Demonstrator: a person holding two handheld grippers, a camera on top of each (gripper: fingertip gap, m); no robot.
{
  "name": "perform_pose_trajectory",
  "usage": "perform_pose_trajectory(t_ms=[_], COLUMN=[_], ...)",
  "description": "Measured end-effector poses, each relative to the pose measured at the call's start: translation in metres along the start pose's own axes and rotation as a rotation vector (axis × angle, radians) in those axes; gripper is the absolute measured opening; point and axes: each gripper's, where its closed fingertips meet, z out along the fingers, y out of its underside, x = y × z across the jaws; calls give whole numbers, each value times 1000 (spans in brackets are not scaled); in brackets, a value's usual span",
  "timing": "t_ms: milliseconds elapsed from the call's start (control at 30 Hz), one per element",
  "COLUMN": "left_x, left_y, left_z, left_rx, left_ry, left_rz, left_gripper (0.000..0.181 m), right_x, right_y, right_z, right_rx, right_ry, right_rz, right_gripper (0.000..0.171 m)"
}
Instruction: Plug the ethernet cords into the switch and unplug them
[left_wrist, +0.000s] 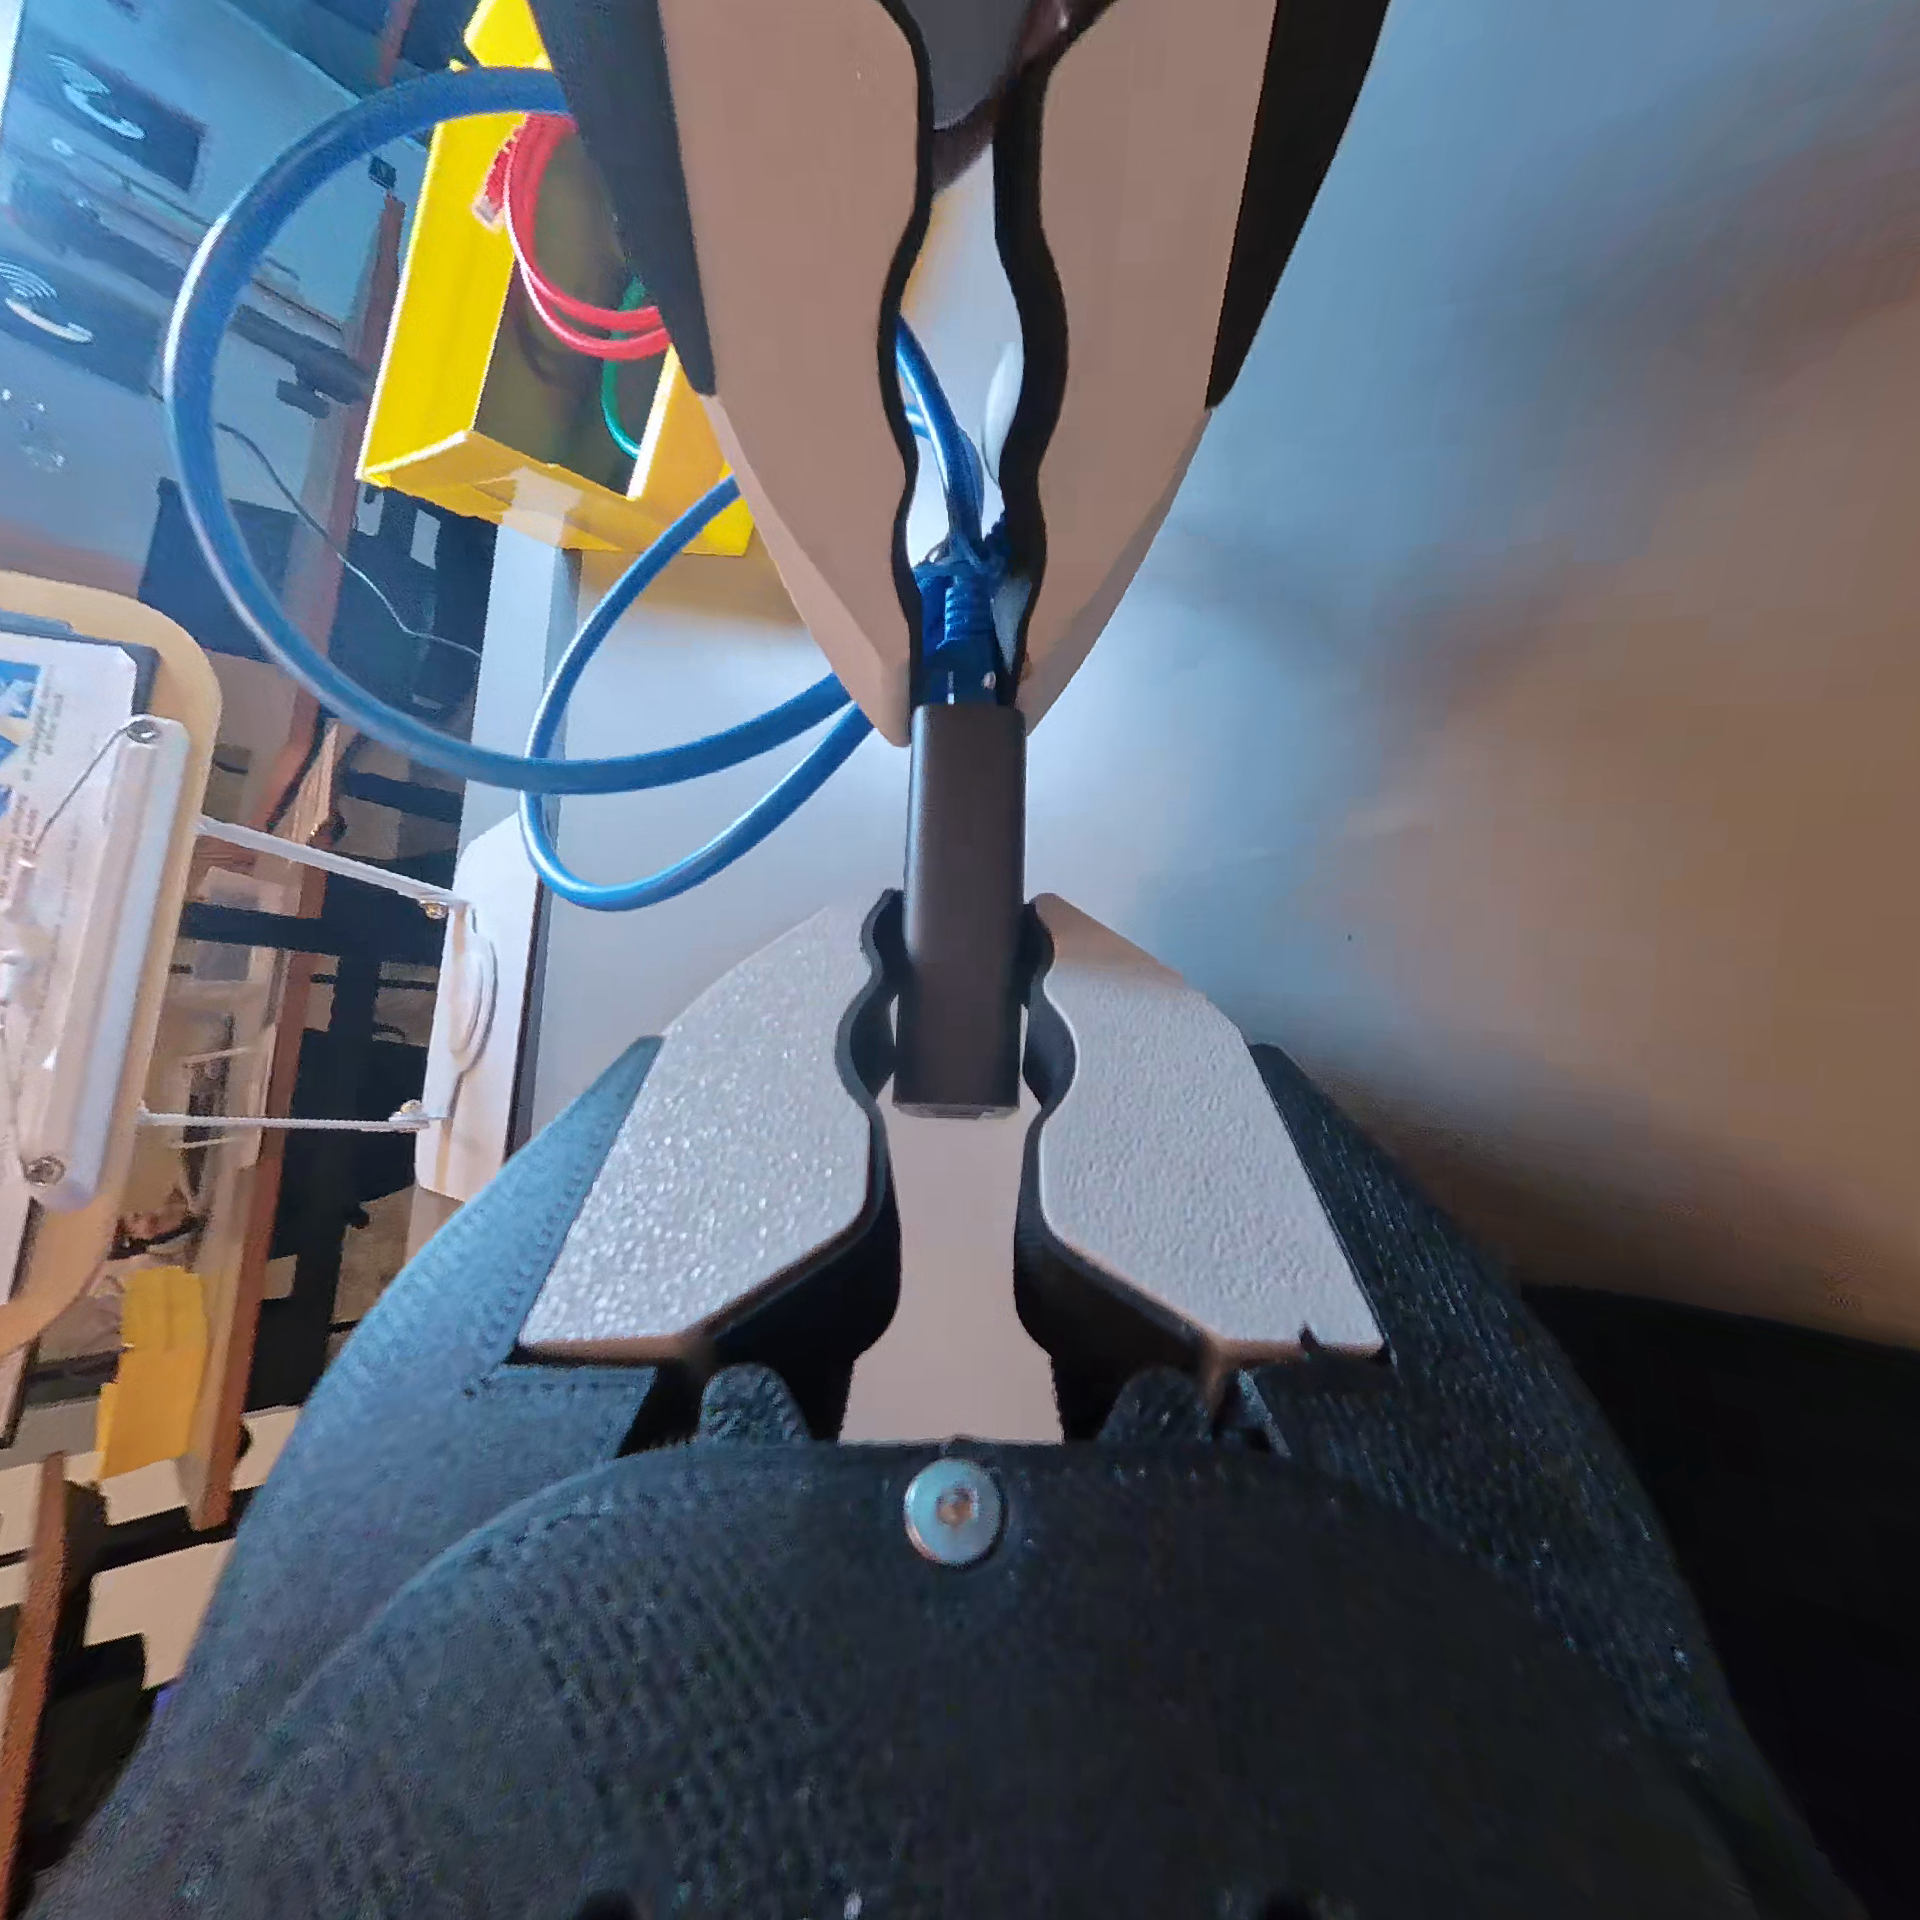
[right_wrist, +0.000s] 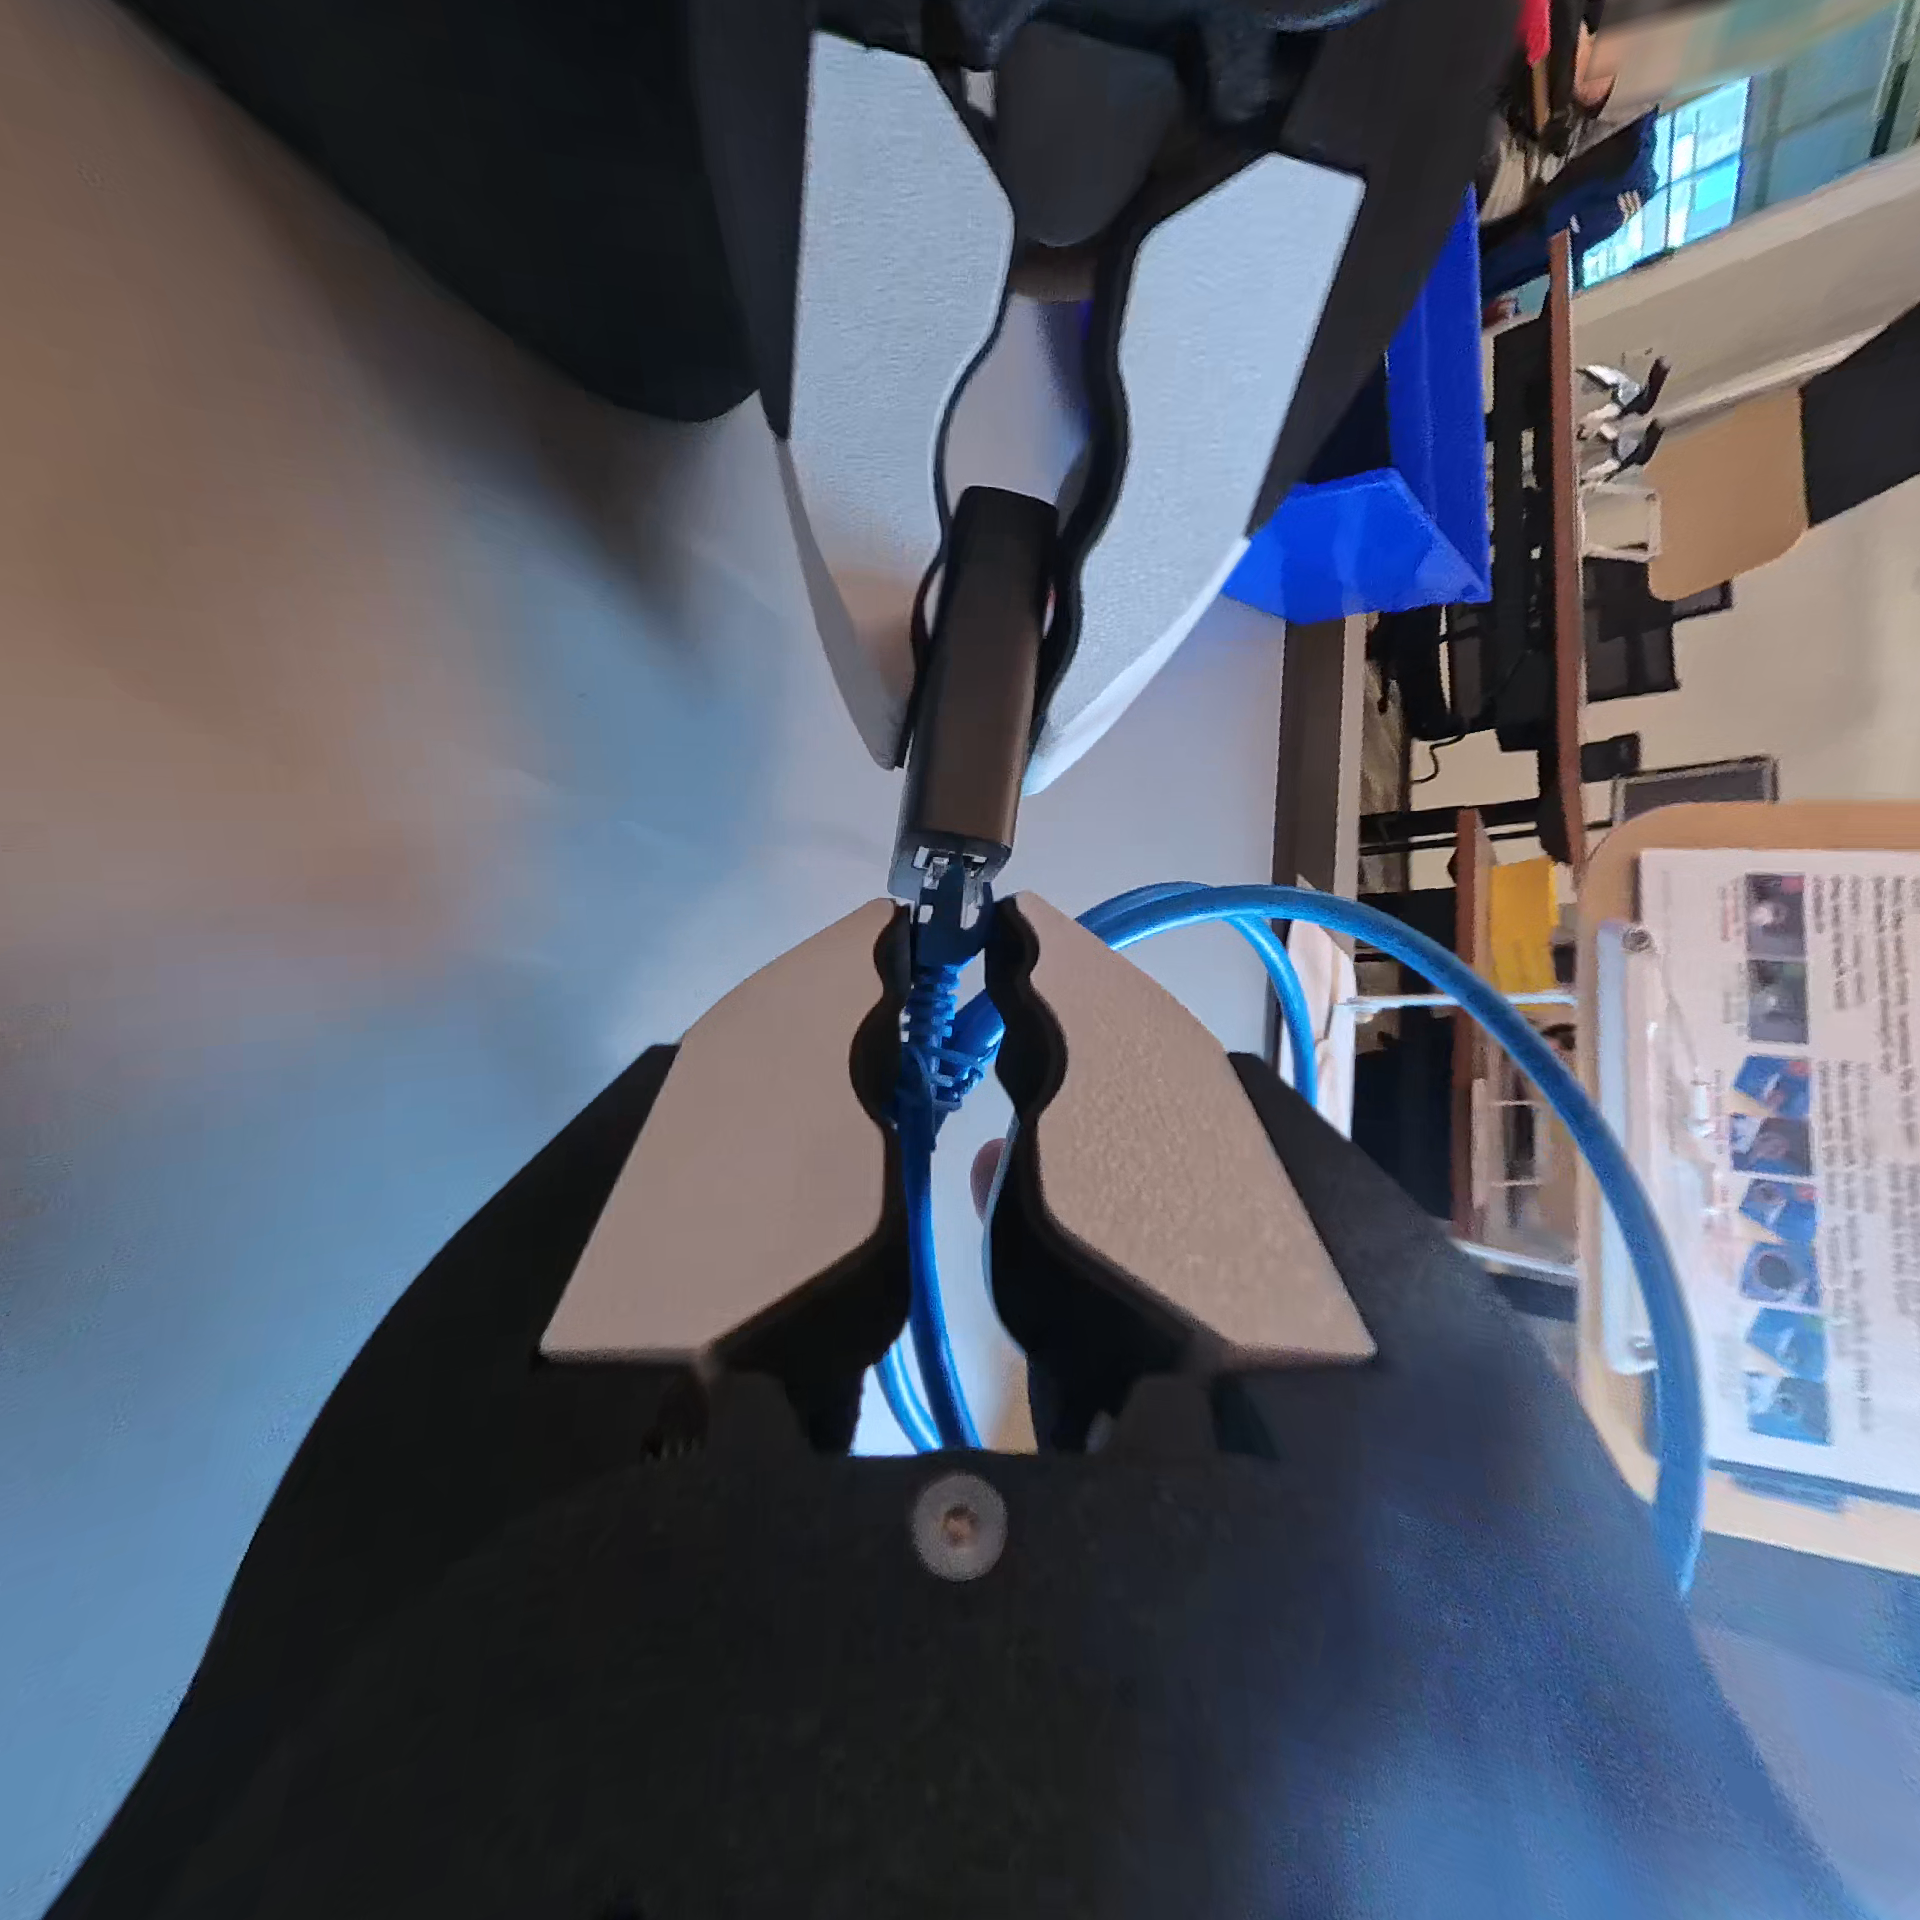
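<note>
In the left wrist view my left gripper (left_wrist: 956, 935) is shut on a small dark rectangular switch (left_wrist: 961, 831) and holds it above the white table. The right gripper (left_wrist: 961, 707) comes in from the top, shut on the blue ethernet cord's plug (left_wrist: 961, 623). In the right wrist view my right gripper (right_wrist: 948, 925) grips the blue plug boot (right_wrist: 940, 987). The plug tip sits in the port at the end of the switch (right_wrist: 971, 707), which the left gripper (right_wrist: 966, 748) holds from above. The blue cord (right_wrist: 1455, 987) loops off to the right.
A yellow bin (left_wrist: 468, 312) with red and green cords stands behind the blue cord loop (left_wrist: 260, 520). A blue bin (right_wrist: 1382, 520) sits at the table's far edge. A wooden board with a printed sheet (right_wrist: 1766, 1143) stands beside the table (right_wrist: 416, 727).
</note>
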Motion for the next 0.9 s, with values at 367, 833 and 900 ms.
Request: perform_pose_trajectory(t_ms=[367,833,900], left_x=[10,-53,-51], left_y=[-11,27,33], left_z=[4,-35,-32], left_rx=[-4,-59,-60], left_ry=[67,-129,-126], left_rz=[75,-138,-157], left_gripper=[22,21,21], right_x=[-15,81,124], right_y=[-1,49,83], right_z=[-17,-107,-125], right_rx=[-13,-98,-236], right_ry=[-184,52,177], right_rz=[-203,121,120], right_gripper=[14,14,14])
